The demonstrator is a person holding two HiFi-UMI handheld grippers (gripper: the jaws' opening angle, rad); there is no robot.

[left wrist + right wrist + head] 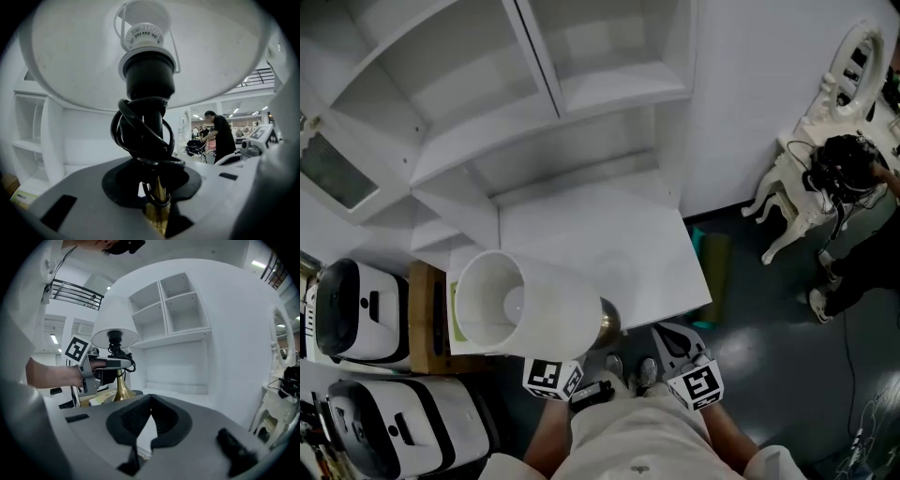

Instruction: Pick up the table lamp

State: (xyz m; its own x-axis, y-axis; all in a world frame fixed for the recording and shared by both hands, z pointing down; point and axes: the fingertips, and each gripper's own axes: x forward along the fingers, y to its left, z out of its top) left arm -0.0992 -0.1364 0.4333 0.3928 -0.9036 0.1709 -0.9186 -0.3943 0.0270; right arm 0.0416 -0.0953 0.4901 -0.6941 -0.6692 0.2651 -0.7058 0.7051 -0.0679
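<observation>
The table lamp has a white shade [525, 305], a black socket [149, 79] wound with black cable, and a brass stem and base [123, 389]. It is at the front left corner of the white table [609, 244]. My left gripper [157, 204] is shut on the brass stem just under the cable. The right gripper view shows the left gripper [123, 363] holding the lamp upright under the shade [114, 322]. I cannot tell whether the base touches the table. My right gripper [150, 404] is shut and empty, and this right gripper [667, 342] hangs just right of the lamp.
White shelves [581, 84] rise behind the table. White appliances [356, 309] and a cardboard box [427, 319] stand at the left. At the far right are an ornate white dressing table [806, 178] and a person [862, 244].
</observation>
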